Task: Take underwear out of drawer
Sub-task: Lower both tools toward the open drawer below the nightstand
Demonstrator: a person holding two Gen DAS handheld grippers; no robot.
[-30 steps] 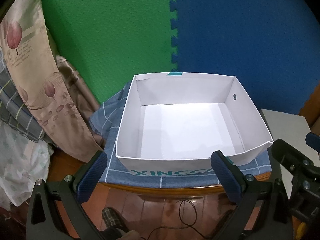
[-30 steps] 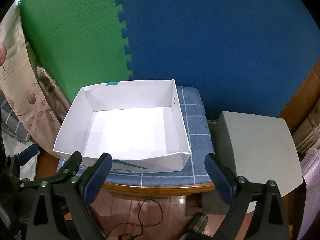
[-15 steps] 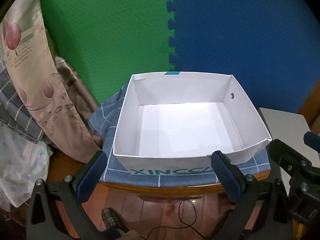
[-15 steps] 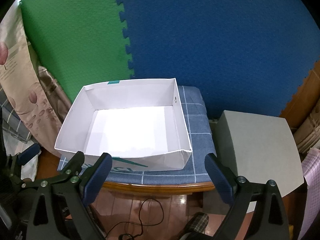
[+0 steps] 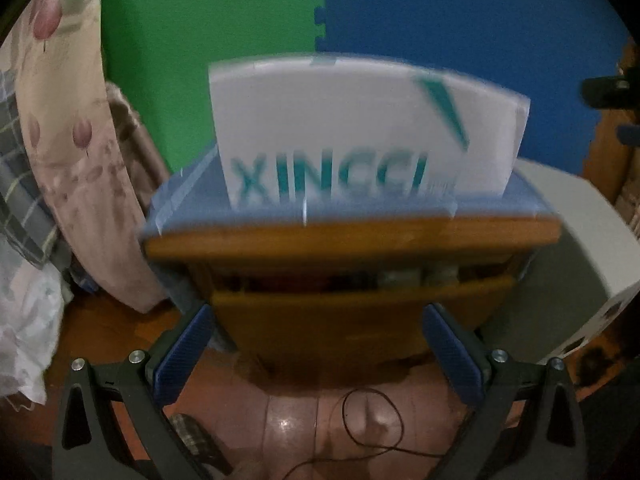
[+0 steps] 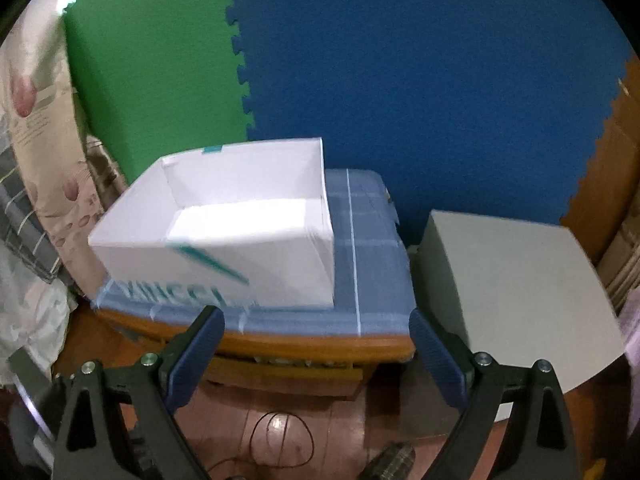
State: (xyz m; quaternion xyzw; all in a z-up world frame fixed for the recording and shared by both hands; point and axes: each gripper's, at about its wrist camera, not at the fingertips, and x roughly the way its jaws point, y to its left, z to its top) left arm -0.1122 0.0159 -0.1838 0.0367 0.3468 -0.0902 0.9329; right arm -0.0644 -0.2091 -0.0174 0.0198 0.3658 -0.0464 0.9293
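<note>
Nothing is out yet: the drawer (image 5: 360,320) sits slightly ajar between the left gripper (image 5: 320,360)'s wide, empty fingers, the right gripper (image 6: 316,360) equally wide and empty, its fingers below the white box (image 6: 224,232)

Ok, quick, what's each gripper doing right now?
Left gripper: open, holding nothing, fingers either side of the wooden drawer front.
Right gripper: open, holding nothing.

The left gripper (image 5: 318,350) was spread wide, its 2 blue-padded fingers (image 5: 182,354) far apart and gripping nothing. The right gripper (image 6: 316,354) was likewise spread wide, its 2 blue pads (image 6: 438,360) clamping nothing.
</note>
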